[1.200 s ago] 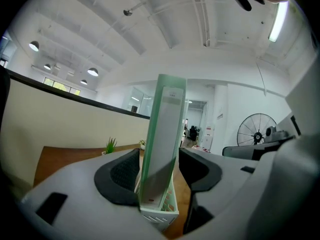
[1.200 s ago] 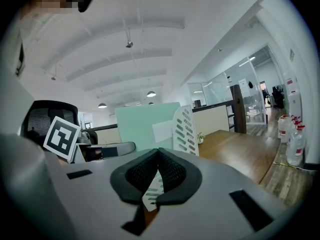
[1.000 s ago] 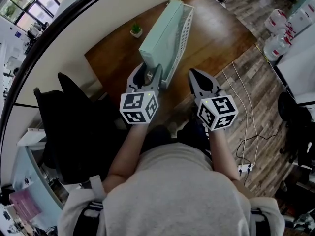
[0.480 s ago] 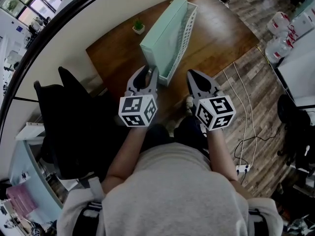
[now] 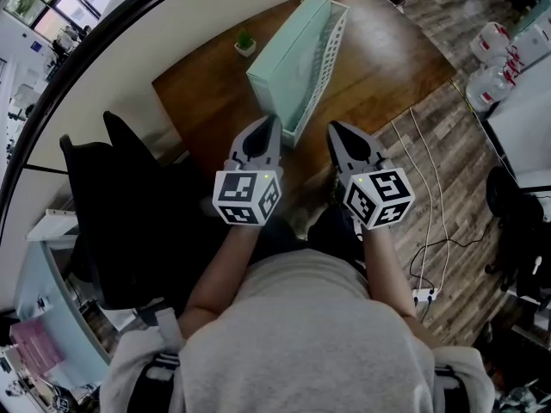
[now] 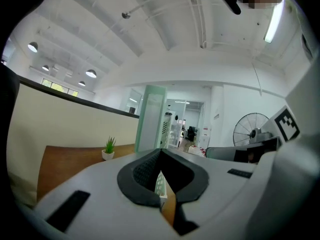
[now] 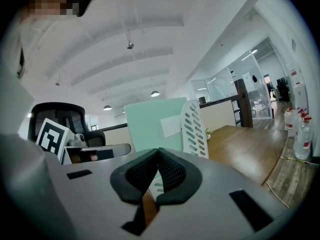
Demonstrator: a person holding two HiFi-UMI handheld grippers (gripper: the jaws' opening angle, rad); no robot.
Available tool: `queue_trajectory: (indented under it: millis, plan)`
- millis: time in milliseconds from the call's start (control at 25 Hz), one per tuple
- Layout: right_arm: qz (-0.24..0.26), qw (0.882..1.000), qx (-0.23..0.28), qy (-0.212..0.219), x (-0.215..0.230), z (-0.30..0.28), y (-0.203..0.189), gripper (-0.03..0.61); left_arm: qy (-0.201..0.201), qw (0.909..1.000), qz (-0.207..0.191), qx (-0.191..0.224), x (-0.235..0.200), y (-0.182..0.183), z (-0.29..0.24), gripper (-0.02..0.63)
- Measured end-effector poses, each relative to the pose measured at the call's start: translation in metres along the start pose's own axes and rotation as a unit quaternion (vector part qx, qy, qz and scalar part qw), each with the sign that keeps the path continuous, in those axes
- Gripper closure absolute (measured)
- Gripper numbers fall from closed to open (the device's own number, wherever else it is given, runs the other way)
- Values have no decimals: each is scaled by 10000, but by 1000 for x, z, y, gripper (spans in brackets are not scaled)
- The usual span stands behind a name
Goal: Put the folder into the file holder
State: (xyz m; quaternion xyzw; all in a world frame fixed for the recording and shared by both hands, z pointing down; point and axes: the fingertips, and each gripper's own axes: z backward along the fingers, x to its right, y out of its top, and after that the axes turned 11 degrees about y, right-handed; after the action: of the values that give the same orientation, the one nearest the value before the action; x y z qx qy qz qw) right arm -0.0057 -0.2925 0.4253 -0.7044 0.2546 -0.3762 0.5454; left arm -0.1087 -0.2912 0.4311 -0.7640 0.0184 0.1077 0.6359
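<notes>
Mint-green flat folder (image 5: 288, 58) stands upright inside white perforated plastic file holder (image 5: 331, 46) on brown wooden desk (image 5: 387, 67). Small potted plant (image 5: 245, 43) at holder's 9 o'clock. Left gripper (image 5: 269, 124) just beside holder's near end at 6 o'clock, jaws pressed together, empty. Right gripper (image 5: 334, 130) at 5 o'clock, jaws together, empty.

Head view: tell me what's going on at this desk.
A person is working with a handheld gripper in each hand. The mint-green folder stands upright in the white file holder on the wooden desk. The left gripper and the right gripper hover at the desk's near edge, short of the holder, jaws together and holding nothing.
</notes>
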Motion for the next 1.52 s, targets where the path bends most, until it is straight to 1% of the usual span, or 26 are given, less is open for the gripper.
queue_trajectory:
  millis: [120,280,480,640,840,1040,1120,1280,1400,1520]
  plan:
    - [105,9999,-106,20,0,-1,-1,569,-225,9997,-42,-74,10,-2,-3,600]
    - [179,9997,-180,37,0,1,-2,569,-743,9965,46,-390,29,-11,-8,600]
    - [303,9993,-225,-7,3,3,1,569,-1011,9934,-28,-545,42,-17,-11,600]
    - [285,9994,-201,-53,6,2,3,569,-1062,9924,-17,-620,46,-20,-12,600]
    - [310,9992,-238,-44,7,0,2,569,-1078,9927,-14,-537,47,-14,-14,600]
    - [315,9992,-238,-50,10,-3,4,569,-1121,9920,9,-578,46,-14,-17,600]
    - [311,9993,-228,-28,10,-3,4,569,-1119,9921,-17,-573,46,-14,-17,600]
    - [306,9993,-229,16,5,-4,3,569,-1118,9920,-200,-548,46,-14,-13,600]
    - [312,9992,-244,7,4,-5,3,569,-1131,9918,-181,-565,44,-15,-12,600]
    - [216,9995,-209,29,3,-5,0,569,-1130,9918,-141,-588,43,-18,-11,600]
